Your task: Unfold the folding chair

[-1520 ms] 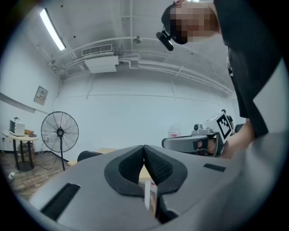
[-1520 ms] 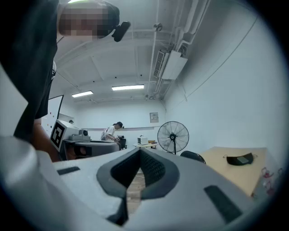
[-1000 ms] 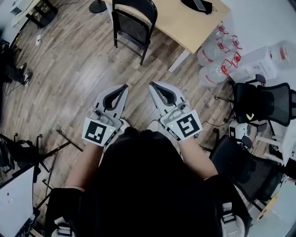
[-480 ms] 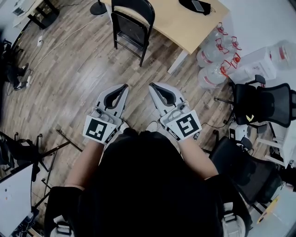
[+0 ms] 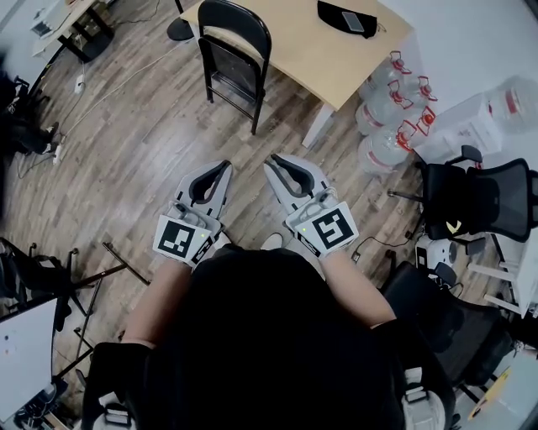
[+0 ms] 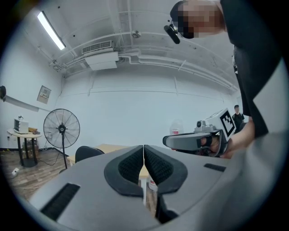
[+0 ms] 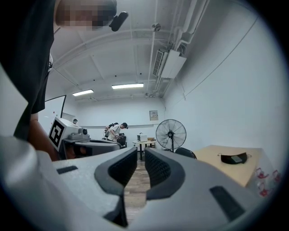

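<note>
Left gripper (image 5: pixel 223 165) closed, empty, right gripper (image 5: pixel 271 160) slightly parted, just opening, empty, folding chair (image 5: pixel 234 52) well ahead beside worktop (image 5: pixel 311 50), wood floor (image 5: pixel 168 126) between.

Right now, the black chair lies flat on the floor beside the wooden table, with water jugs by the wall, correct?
No. The black chair stands upright on its legs, not flat on the floor; the head view shows it. It is beside the wooden table, and the water jugs are by the wall.

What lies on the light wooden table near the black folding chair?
A flat black pouch lies on the light wooden table, near its right end. The backrest of the black folding chair covers part of its edge; the tabletop beyond the frame is unseen.
</note>
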`<action>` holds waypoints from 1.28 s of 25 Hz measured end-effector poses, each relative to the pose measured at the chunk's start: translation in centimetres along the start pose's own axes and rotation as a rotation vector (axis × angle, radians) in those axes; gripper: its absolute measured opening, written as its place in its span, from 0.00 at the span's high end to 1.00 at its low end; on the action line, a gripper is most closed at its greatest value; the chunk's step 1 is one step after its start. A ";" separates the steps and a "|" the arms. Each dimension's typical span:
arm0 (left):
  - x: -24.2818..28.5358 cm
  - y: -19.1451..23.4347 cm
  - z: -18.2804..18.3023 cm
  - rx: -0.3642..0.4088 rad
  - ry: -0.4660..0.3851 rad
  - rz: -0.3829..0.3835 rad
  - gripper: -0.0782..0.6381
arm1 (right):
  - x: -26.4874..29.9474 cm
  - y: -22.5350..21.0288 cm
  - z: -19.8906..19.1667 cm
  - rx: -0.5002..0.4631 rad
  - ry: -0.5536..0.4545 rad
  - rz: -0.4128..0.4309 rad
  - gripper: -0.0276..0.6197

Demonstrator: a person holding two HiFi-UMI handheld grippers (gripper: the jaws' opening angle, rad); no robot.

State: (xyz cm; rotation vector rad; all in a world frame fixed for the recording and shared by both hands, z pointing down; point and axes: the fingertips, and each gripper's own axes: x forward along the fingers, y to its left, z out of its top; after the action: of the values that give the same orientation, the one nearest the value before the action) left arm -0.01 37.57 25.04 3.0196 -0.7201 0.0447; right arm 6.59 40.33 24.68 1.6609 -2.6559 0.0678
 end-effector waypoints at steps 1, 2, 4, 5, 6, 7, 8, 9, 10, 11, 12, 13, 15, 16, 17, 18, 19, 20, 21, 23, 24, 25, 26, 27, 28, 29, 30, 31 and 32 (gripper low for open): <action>0.4 -0.3 0.0 0.002 0.000 0.003 0.89 | -0.3 -0.4 0.0 0.004 0.000 0.003 0.90; 0.8 -0.7 0.0 0.003 0.000 0.005 0.89 | -0.5 -0.7 -0.1 0.007 -0.001 0.005 0.90; 1.6 -1.1 0.0 0.000 0.001 0.007 0.89 | -1.0 -1.4 0.0 0.009 -0.007 0.006 0.90; 2.0 -1.3 0.0 0.000 0.001 0.006 0.89 | -1.1 -1.7 0.1 0.009 -0.010 0.006 0.90; 2.3 -1.4 0.0 0.003 0.003 0.005 0.89 | -1.1 -2.0 0.1 0.008 -0.012 0.004 0.90; 2.6 -1.4 -0.1 0.007 0.006 0.004 0.89 | -1.1 -2.2 0.0 0.009 -0.013 0.002 0.90; 2.9 -1.3 -0.2 0.010 0.009 0.004 0.89 | -1.0 -2.4 0.0 0.011 -0.012 0.000 0.90; 3.1 -1.1 -0.3 0.010 0.012 0.005 0.89 | -0.9 -2.6 -0.1 0.013 -0.011 -0.004 0.90; 3.3 -0.8 -0.4 0.008 0.015 0.006 0.89 | -0.7 -2.9 -0.3 0.014 -0.010 -0.008 0.90; 3.6 -0.4 -0.6 0.005 0.018 0.007 0.89 | -0.4 -3.2 -0.4 0.011 -0.007 -0.015 0.90; 3.8 0.1 -0.7 0.003 0.020 0.009 0.89 | 0.0 -3.6 -0.6 0.002 -0.002 -0.024 0.90; 4.1 0.7 -0.9 0.000 0.021 0.011 0.89 | 0.6 -3.9 -0.8 -0.012 0.004 -0.032 0.90; 4.7 2.2 -1.4 -0.005 0.019 0.018 0.89 | 1.8 -4.5 -1.1 -0.036 0.014 -0.040 0.90; 5.1 3.1 -1.6 -0.008 0.019 0.021 0.89 | 2.6 -4.9 -1.2 -0.038 0.018 -0.041 0.90; 5.7 4.1 -1.8 -0.011 0.018 0.024 0.89 | 3.4 -5.4 -1.4 -0.037 0.022 -0.041 0.90; 6.4 5.2 -2.0 -0.014 0.017 0.026 0.89 | 4.3 -6.1 -1.5 -0.035 0.027 -0.040 0.90; 7.2 6.4 -2.0 -0.018 0.015 0.027 0.89 | 5.4 -6.7 -1.5 -0.033 0.032 -0.037 0.90; 8.0 7.6 -2.0 -0.024 0.012 0.028 0.89 | 6.5 -7.3 -1.5 -0.030 0.040 -0.030 0.90; 8.7 8.9 -1.9 -0.028 0.009 0.028 0.89 | 7.8 -7.8 -1.5 -0.028 0.049 -0.019 0.90; 10.0 11.3 -1.5 -0.029 0.005 0.025 0.89 | 10.4 -8.5 -1.4 -0.031 0.068 0.011 0.90; 10.5 12.6 -1.3 -0.026 0.004 0.021 0.89 | 11.9 -8.8 -1.2 -0.034 0.077 0.023 0.90; 11.1 13.9 -1.0 -0.023 0.005 0.017 0.89 | 13.4 -9.3 -1.1 -0.034 0.083 0.031 0.90; 11.6 15.3 -0.9 -0.021 0.006 0.014 0.89 | 15.0 -9.7 -1.0 -0.031 0.087 0.034 0.90; 12.1 16.7 -0.7 -0.020 0.008 0.011 0.89 | 16.5 -10.2 -0.9 -0.026 0.090 0.034 0.90; 12.6 18.2 -0.6 -0.021 0.010 0.009 0.89 | 18.0 -10.7 -0.9 -0.017 0.091 0.031 0.90; 13.1 19.6 -0.5 -0.023 0.013 0.006 0.89 | 19.4 -11.2 -0.9 -0.007 0.091 0.027 0.90; 13.6 20.9 -0.5 -0.025 0.016 0.004 0.89 | 20.8 -11.7 -1.0 0.003 0.091 0.023 0.90; 14.1 22.2 -0.5 -0.027 0.018 0.002 0.89 | 22.0 -12.2 -1.0 0.008 0.091 0.020 0.90; 14.7 23.5 -0.6 -0.028 0.022 -0.001 0.89 | 23.2 -12.8 -1.1 0.012 0.092 0.016 0.90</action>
State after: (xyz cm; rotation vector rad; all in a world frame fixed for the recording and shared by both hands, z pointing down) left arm 2.45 10.06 26.83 2.9880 -0.7109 0.0668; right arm 7.92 13.89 26.86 1.5996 -2.6067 0.1561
